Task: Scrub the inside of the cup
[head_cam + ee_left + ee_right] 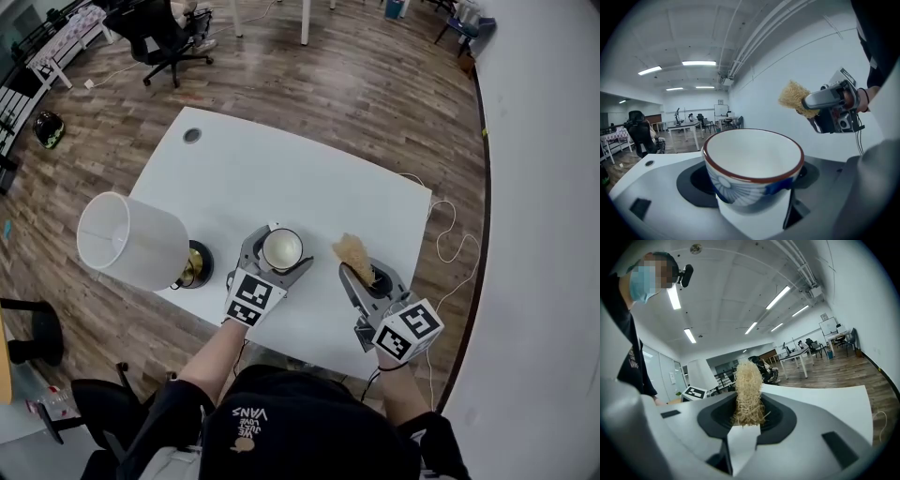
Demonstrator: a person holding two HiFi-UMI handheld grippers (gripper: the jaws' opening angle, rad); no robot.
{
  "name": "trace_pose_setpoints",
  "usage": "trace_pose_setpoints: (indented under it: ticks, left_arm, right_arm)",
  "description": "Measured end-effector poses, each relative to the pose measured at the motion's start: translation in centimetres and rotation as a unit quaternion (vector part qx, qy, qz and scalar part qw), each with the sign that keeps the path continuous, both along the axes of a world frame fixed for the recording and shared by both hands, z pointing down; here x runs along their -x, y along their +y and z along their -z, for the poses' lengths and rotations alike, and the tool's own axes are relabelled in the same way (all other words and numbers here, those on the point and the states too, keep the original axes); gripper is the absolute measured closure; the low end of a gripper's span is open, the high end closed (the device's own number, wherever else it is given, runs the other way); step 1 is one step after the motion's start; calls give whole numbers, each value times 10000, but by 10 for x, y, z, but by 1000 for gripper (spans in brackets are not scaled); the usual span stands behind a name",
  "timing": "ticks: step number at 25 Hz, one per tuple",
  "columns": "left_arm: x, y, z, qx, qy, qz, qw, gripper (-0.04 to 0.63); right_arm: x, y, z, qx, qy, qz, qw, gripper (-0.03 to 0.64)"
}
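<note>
Left gripper [279, 255] is clamped on the cup [752, 164], mouth up, at the near middle of the white table [328, 178]. Right gripper [364, 277] is clamped on the lower end of a straw-coloured fibre scrubber [748, 394]. The scrubber sits just right of the cup, apart from it and not yet inside. Risks: the scrubber is pinched only at its base, so pushing down could fold it or work it loose. Sideways scrubbing force could twist the cup in the jaws. The lamp [131, 239] stands just left of the left gripper, so a wide swing could knock it. The cup's base and pad contact are hidden. Cannot tell whether the cup rests on the table or is lifted.
</note>
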State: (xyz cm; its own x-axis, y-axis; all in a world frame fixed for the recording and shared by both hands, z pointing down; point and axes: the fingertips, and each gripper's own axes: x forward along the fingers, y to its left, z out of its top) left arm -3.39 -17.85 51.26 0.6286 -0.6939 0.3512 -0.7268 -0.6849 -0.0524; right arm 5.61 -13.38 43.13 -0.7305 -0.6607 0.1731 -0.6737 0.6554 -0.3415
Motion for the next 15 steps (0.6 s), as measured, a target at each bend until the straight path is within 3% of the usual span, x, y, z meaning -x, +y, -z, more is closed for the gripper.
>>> trace_pose_setpoints:
  ticks: [15]
  left_arm:
    - [6,-17,-60,365,219,88,9991,184]
  right_arm:
    - [-4,-10,-40,499,-12,-271,9984,517]
